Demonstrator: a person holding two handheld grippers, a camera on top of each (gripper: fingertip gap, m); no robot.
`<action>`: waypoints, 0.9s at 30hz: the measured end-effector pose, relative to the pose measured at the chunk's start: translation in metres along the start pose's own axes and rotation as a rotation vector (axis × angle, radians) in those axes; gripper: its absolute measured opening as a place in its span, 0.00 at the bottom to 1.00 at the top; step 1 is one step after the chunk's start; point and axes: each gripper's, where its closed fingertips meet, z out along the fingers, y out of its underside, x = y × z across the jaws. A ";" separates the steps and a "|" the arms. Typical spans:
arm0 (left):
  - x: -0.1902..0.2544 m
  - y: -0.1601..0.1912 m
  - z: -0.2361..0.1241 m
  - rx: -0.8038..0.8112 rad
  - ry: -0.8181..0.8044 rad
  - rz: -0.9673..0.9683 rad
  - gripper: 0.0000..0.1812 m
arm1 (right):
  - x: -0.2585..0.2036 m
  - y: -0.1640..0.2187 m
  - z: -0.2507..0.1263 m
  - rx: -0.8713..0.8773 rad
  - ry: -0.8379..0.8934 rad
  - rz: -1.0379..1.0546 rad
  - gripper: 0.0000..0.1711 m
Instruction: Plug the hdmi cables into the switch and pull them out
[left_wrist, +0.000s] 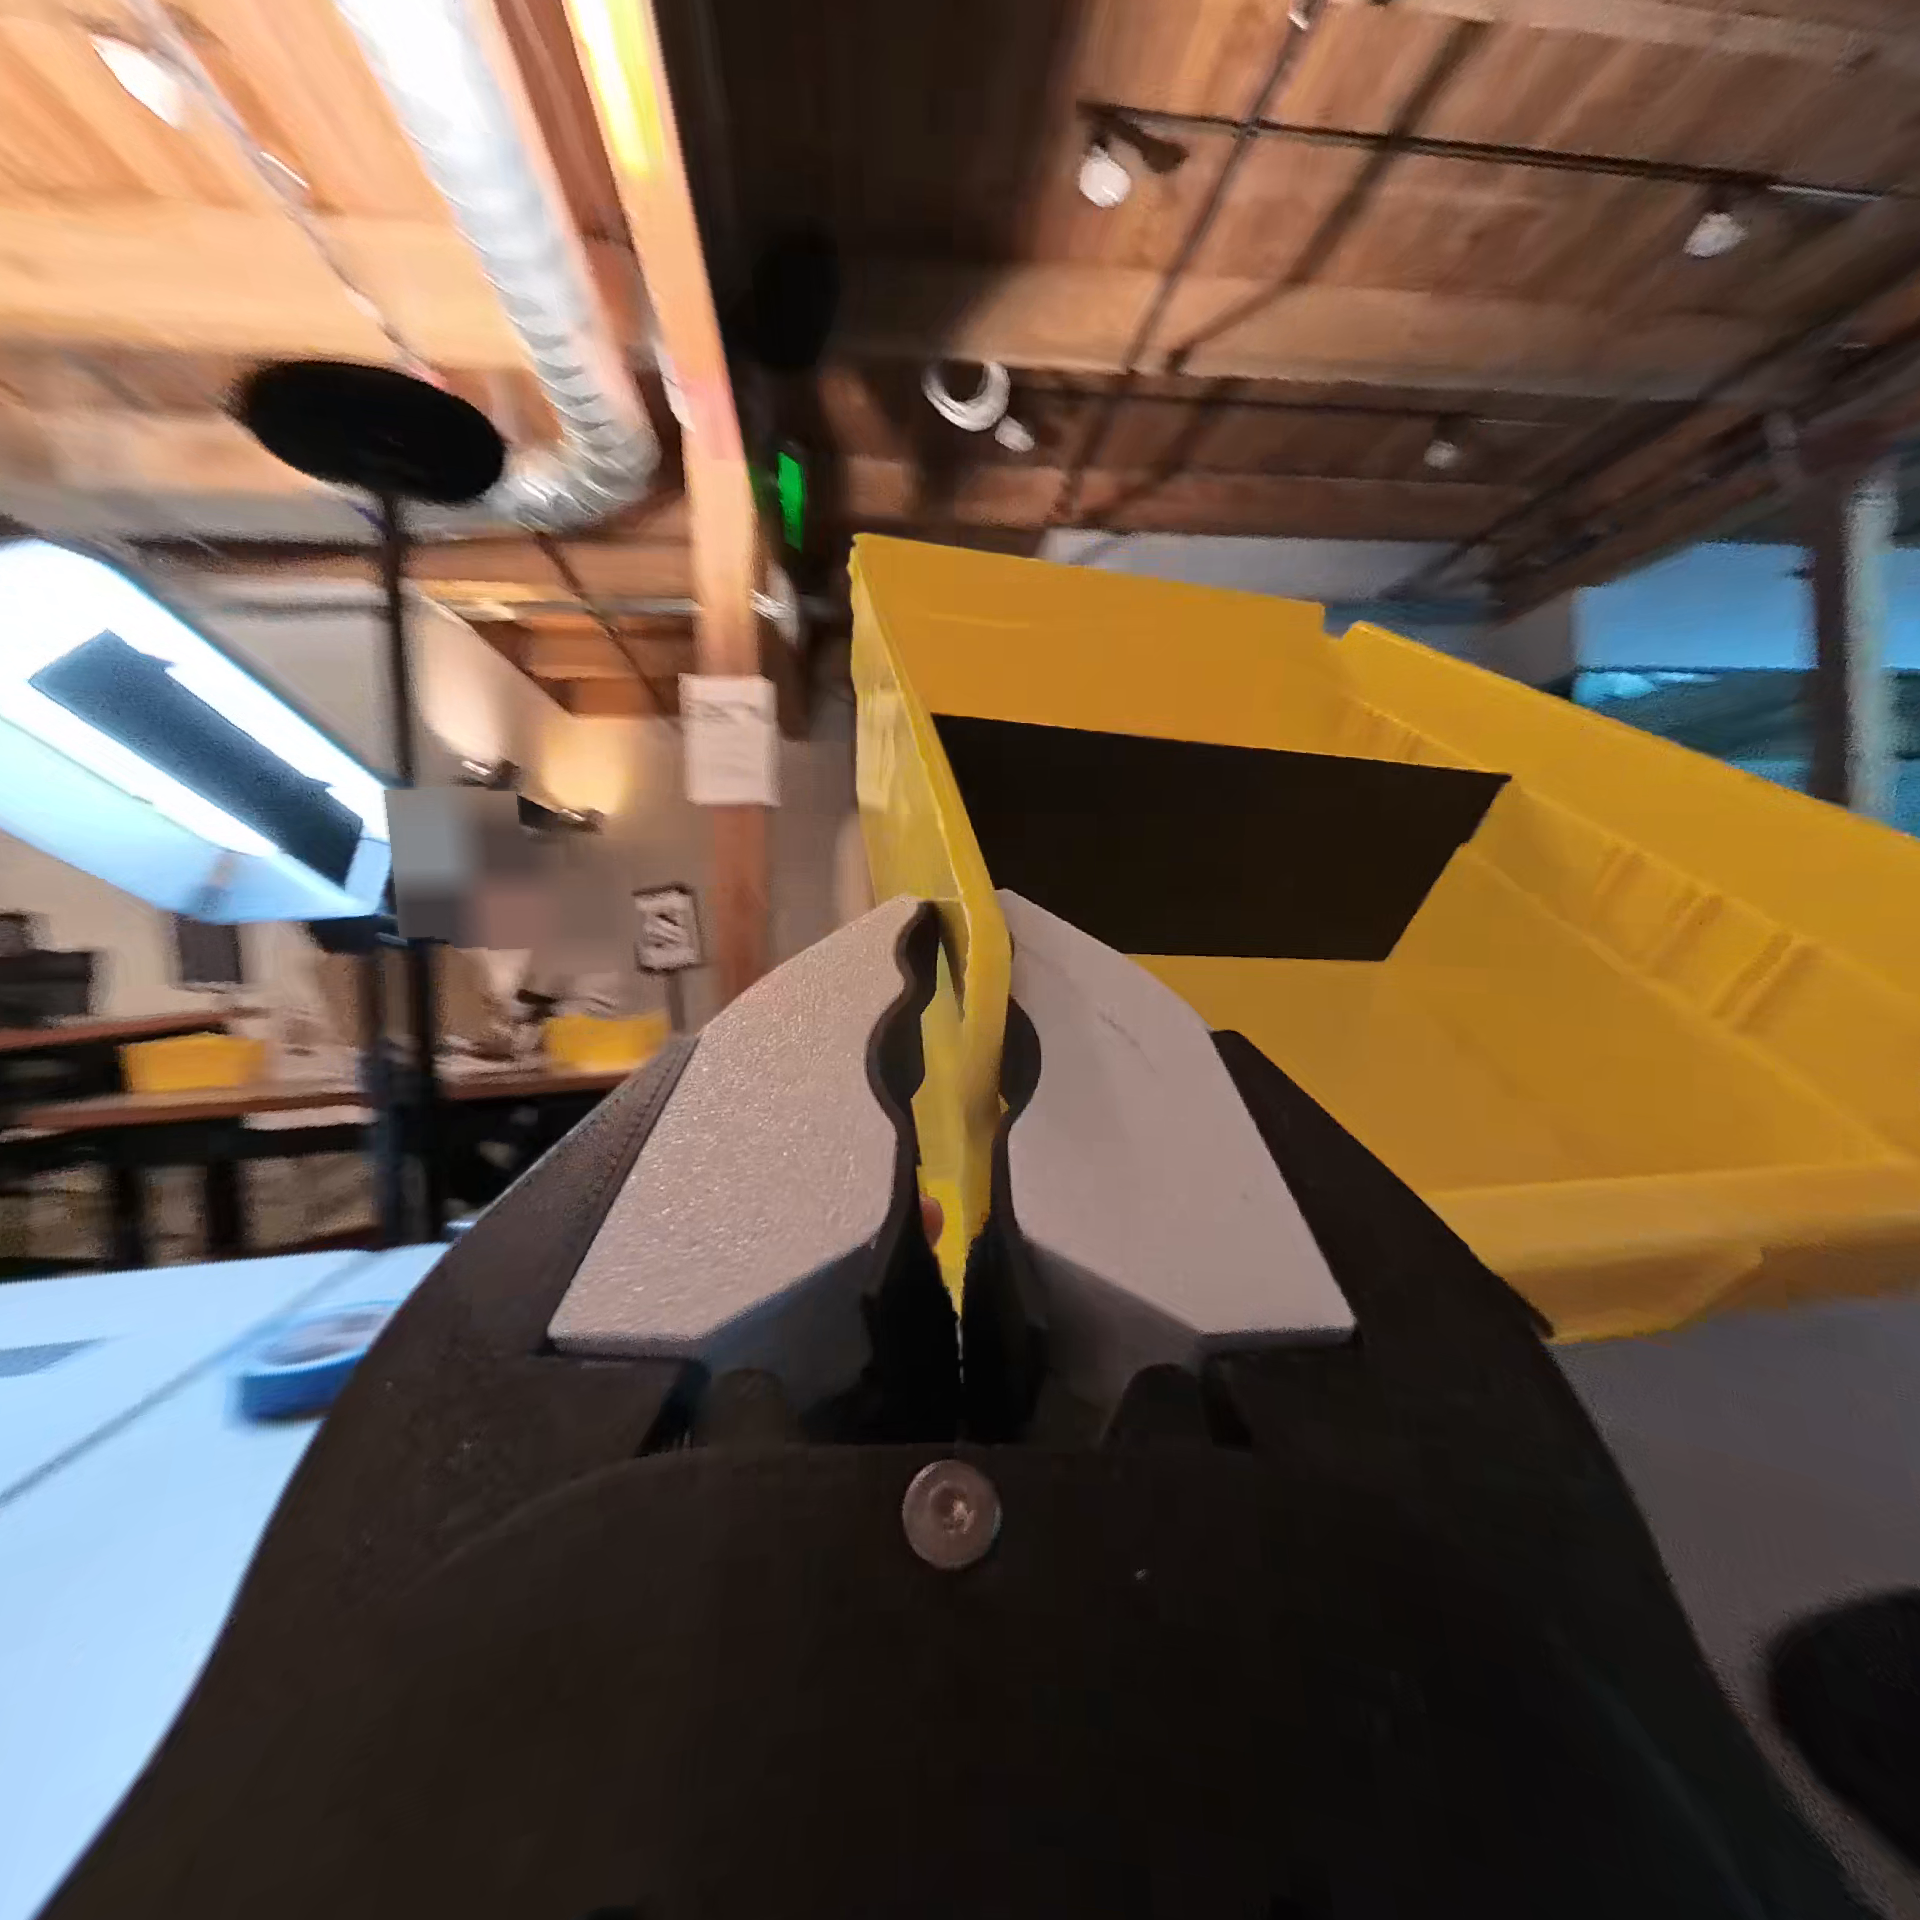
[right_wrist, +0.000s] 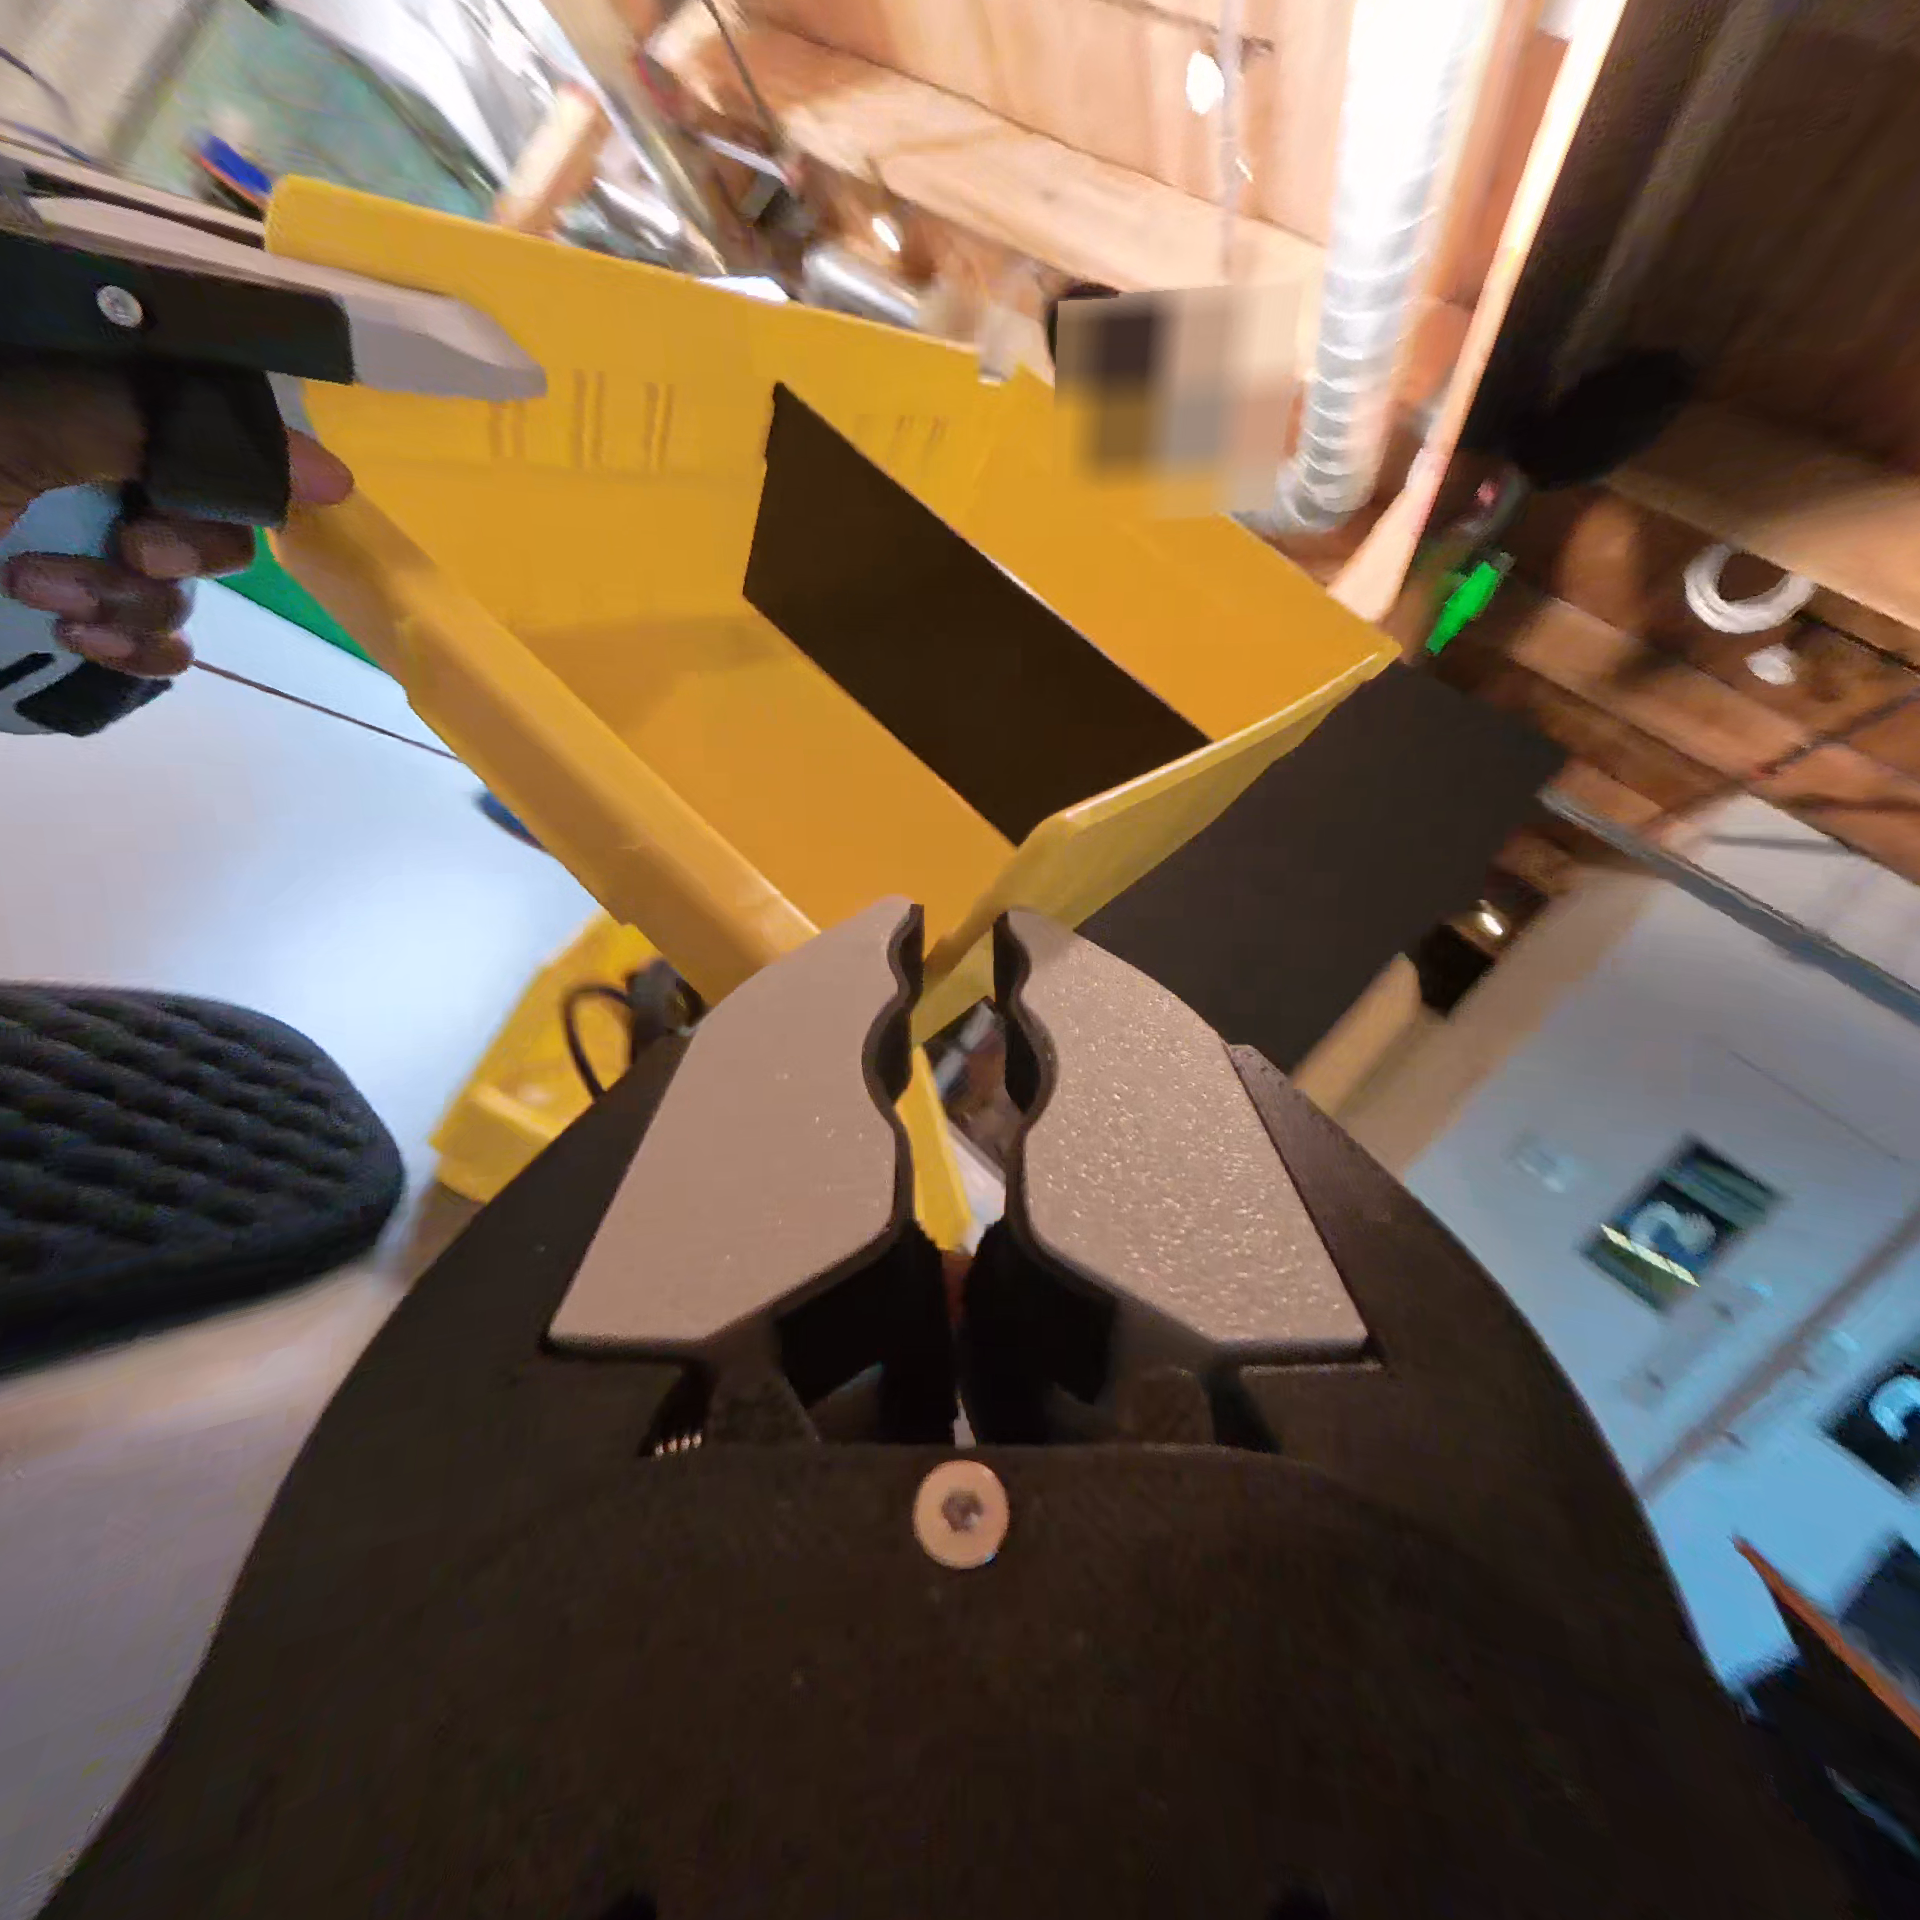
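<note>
Both grippers pinch the tilted yellow bin (right_wrist: 644, 582): left gripper (left_wrist: 971, 997) on one end wall, right gripper (right_wrist: 961, 987) on the opposite end.

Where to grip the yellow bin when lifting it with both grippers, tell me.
Grip the yellow bin by its thin end walls, one gripper at each end, coming from outside with one finger inside. The walls are flat, thin plates that fit between the fingers. That is how it is held now: the left gripper clamps one wall edge, the right gripper the opposite one, bin tilted.
</note>
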 end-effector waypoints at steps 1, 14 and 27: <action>0.020 0.008 0.014 -0.038 0.051 -0.030 0.04 | 0.015 0.009 -0.011 -0.039 0.031 0.003 0.07; 0.239 0.118 0.123 -0.342 0.421 -0.183 0.04 | 0.154 0.138 -0.117 -0.420 0.321 0.106 0.08; 0.314 0.225 0.107 -0.590 0.523 -0.156 0.05 | 0.155 0.242 -0.173 -0.764 0.246 0.270 0.08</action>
